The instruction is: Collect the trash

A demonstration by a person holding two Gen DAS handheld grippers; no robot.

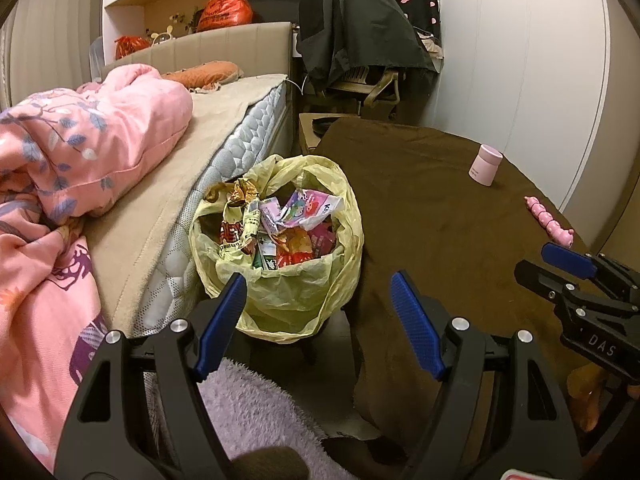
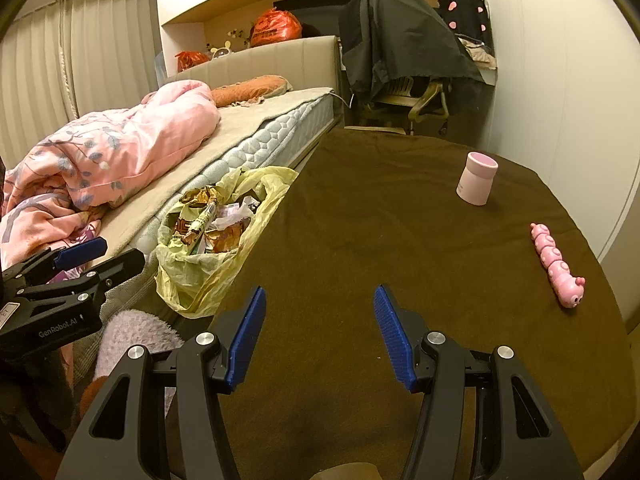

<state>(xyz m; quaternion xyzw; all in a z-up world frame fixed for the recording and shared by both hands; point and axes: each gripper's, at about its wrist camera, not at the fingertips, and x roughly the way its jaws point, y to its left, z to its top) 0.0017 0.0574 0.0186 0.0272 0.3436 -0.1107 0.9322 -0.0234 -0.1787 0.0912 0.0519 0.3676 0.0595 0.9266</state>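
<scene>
We see a yellow trash bag (image 1: 280, 248) standing on the floor between the bed (image 1: 224, 132) and the left edge of the table (image 1: 440, 216), its mouth open and stuffed with crumpled wrappers (image 1: 280, 228). The table is draped in a brown cloth. Near its far right corner stands a pink cup (image 2: 476, 178), upright, and along the right edge lies a pink caterpillar toy (image 2: 556, 268), well apart from the cup.

Our left claw (image 1: 320, 320) hangs over the gap beside the table's left edge, above the near side of the bag, its jaws spread wide with nothing between them. Our right claw (image 2: 320, 336) hovers over the near middle of the table, jaws released too and gripping nothing; only bare cloth shows between its blue pads (image 2: 248, 332).

A pink quilt (image 1: 80, 152) is bunched on the bed, and a fuzzy lilac rug (image 1: 256, 412) lies on the floor under the left claw.
</scene>
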